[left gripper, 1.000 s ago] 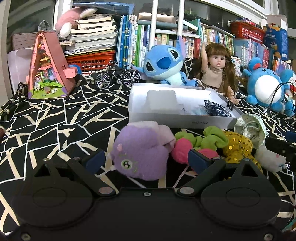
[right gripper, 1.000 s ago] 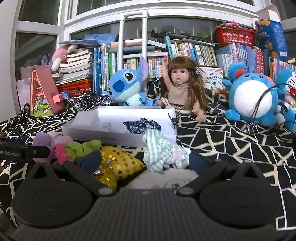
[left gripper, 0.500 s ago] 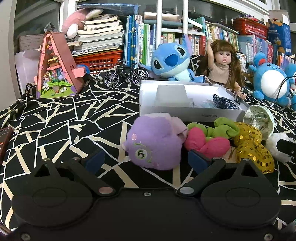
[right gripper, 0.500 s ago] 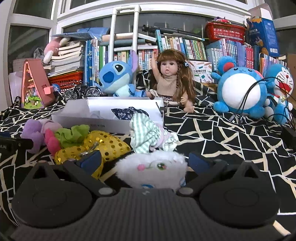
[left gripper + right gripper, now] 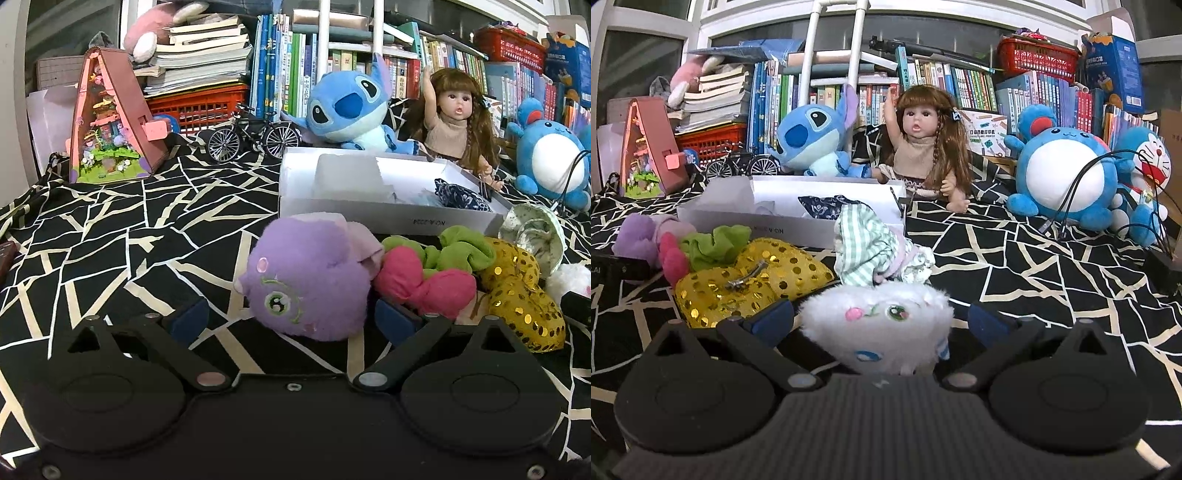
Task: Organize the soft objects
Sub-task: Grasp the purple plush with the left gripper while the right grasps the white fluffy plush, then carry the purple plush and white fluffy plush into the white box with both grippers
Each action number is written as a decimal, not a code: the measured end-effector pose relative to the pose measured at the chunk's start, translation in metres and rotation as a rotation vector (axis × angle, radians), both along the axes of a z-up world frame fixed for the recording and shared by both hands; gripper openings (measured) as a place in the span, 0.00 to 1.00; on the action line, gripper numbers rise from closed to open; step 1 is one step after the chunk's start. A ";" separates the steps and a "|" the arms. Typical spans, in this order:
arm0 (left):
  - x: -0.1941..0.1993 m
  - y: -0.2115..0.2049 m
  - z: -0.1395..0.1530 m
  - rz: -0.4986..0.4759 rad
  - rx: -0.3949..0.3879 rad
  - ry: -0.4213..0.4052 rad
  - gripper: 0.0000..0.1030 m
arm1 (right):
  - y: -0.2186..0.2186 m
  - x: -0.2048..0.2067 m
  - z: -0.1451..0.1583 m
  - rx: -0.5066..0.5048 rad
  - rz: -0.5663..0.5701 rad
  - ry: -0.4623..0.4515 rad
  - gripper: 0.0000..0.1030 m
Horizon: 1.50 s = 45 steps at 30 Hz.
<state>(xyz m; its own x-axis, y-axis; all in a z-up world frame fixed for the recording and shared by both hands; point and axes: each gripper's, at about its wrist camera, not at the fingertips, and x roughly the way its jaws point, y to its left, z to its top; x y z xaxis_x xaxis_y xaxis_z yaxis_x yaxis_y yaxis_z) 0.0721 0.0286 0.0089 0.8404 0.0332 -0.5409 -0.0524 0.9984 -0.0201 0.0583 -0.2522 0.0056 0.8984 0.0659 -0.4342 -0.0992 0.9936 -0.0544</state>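
Purple plush between wide-open left fingers, white fluffy plush between wide-open right fingers

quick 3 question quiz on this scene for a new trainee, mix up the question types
1. True or false: the left gripper is shut on the purple plush.
2. Which soft item already lies in the white box? A) gold sequin bow B) dark blue patterned cloth C) green scrunchie
3. Fill in: the plush between the right gripper's open fingers is ____ in colour.

Key
1. False. Its jaws stand open on either side of the plush, with gaps showing.
2. B, the dark blue patterned cloth. The gold sequin bow and green scrunchie lie on the bedspread in front of the box.
3. White: the white plush.
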 end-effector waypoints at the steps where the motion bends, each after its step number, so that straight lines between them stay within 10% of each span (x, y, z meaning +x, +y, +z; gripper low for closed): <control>1: 0.001 -0.001 -0.001 -0.001 0.001 0.000 0.94 | 0.000 0.001 -0.001 -0.001 0.001 0.002 1.00; 38: 0.027 -0.001 -0.008 -0.016 0.018 0.054 0.93 | 0.007 0.030 -0.006 -0.044 0.016 0.136 1.00; 45: 0.026 0.000 -0.007 -0.038 0.017 0.045 0.73 | 0.002 0.032 -0.005 -0.018 0.018 0.140 0.97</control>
<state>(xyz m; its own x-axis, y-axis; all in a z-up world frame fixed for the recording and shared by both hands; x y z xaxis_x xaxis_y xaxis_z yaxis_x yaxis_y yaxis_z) 0.0986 0.0284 0.0020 0.8159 0.0116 -0.5781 -0.0153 0.9999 -0.0015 0.0904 -0.2498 0.0007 0.8278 0.0723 -0.5564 -0.1247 0.9906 -0.0567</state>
